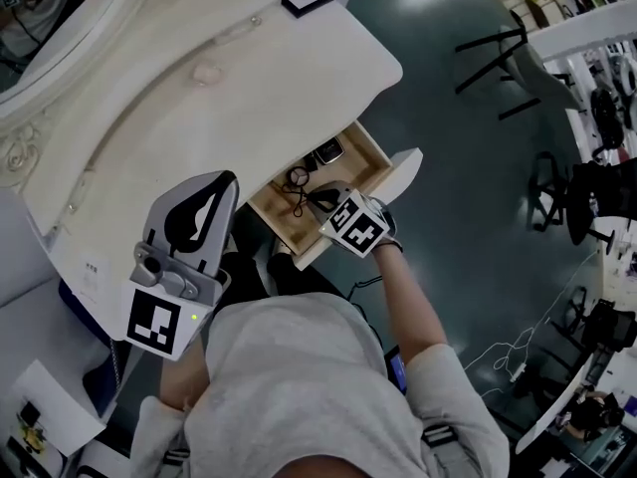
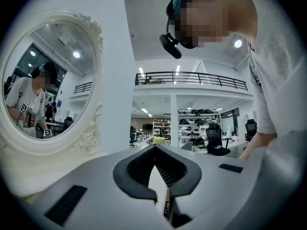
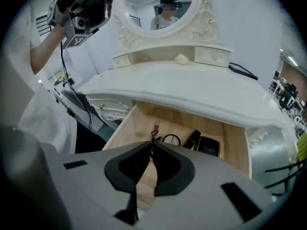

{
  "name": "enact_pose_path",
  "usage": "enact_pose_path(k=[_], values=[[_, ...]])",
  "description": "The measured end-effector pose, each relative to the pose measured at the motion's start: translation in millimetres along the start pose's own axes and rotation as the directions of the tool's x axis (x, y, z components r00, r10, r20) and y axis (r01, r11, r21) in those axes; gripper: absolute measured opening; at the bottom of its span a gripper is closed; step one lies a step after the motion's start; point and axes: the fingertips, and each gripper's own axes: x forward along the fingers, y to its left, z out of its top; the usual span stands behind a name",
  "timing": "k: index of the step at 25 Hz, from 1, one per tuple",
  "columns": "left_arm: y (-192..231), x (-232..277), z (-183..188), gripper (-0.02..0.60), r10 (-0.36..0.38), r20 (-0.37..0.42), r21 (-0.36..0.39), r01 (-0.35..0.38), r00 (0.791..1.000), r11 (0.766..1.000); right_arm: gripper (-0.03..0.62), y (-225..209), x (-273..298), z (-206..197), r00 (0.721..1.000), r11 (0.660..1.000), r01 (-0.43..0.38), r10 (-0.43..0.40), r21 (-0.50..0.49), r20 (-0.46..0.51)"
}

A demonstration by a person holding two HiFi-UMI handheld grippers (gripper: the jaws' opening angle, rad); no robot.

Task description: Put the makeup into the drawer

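I had my right claw (image 3: 152,143) clenched on a thin black strand (image 3: 154,133), over the open drawer (image 3: 237,143) at frame centre, left claw (image 2: 154,148) clenched empty, lower left in head view

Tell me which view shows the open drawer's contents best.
The right gripper view: it looks straight into the drawer, showing the round compact and black cases. The head view shows the drawer smaller, partly behind the right gripper, which pinches a thin black loop. The left gripper view misses it.

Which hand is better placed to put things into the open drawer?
Right: the right gripper hangs over the drawer, pinching a thin black item; the left gripper points up toward the mirror.
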Motion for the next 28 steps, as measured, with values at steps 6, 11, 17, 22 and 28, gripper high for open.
enact_pose_path(k=[6,11,17,22,28], values=[[4,-4,-3,0.014,0.059,-0.011,-0.001,-0.059,0.998,0.998,0.032,13,22,-1,0.991,0.984,-0.108,0.095,-0.145,-0.091],[6,-6,-7,0.014,0.093,-0.02,-0.002,-0.093,0.995,0.996,0.034,23,40,-2,0.98,0.962,-0.166,0.136,-0.219,-0.145],[8,-10,-11,0.014,0.132,-0.036,-0.002,-0.132,0.991,0.991,0.034,25,53,-4,0.968,0.944,-0.212,0.167,-0.254,-0.187],[8,-10,-12,0.014,0.155,-0.045,0.001,-0.155,0.987,0.988,0.034,20,63,-14,0.953,0.925,-0.239,0.165,-0.296,-0.252],[10,-17,-13,0.014,0.181,-0.06,0.009,-0.181,0.982,0.984,0.034,16,75,-30,0.932,0.905,-0.252,0.132,-0.343,-0.336]])
